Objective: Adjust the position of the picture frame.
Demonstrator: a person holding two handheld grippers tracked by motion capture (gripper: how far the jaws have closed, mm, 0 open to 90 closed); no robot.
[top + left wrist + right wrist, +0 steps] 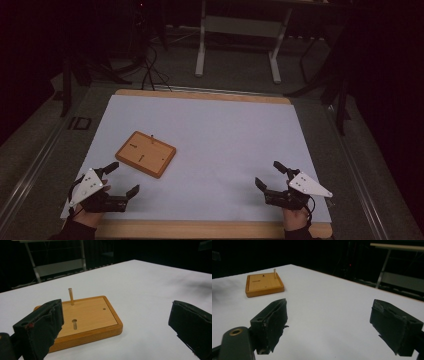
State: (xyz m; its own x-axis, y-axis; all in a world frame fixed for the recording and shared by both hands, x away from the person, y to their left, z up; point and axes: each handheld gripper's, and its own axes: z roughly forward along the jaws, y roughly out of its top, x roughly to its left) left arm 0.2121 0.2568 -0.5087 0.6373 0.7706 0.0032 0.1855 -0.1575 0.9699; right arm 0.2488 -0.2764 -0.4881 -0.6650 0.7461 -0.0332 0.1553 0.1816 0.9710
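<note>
Both hands rest at the near edge, ready to start. The left gripper and right gripper gape empty. The wooden board — one peg upright — lies at the left gripper's one o'clock, likely within easy reach.

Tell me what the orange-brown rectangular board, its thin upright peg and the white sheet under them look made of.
The orange-brown rectangular board looks like wood: faint grain, a smooth satin top, a darker rounded rim. The thin upright peg seems a pale wooden dowel, though it's too small to be sure. The white sheet looks like matte paper or board, without glare.
</note>
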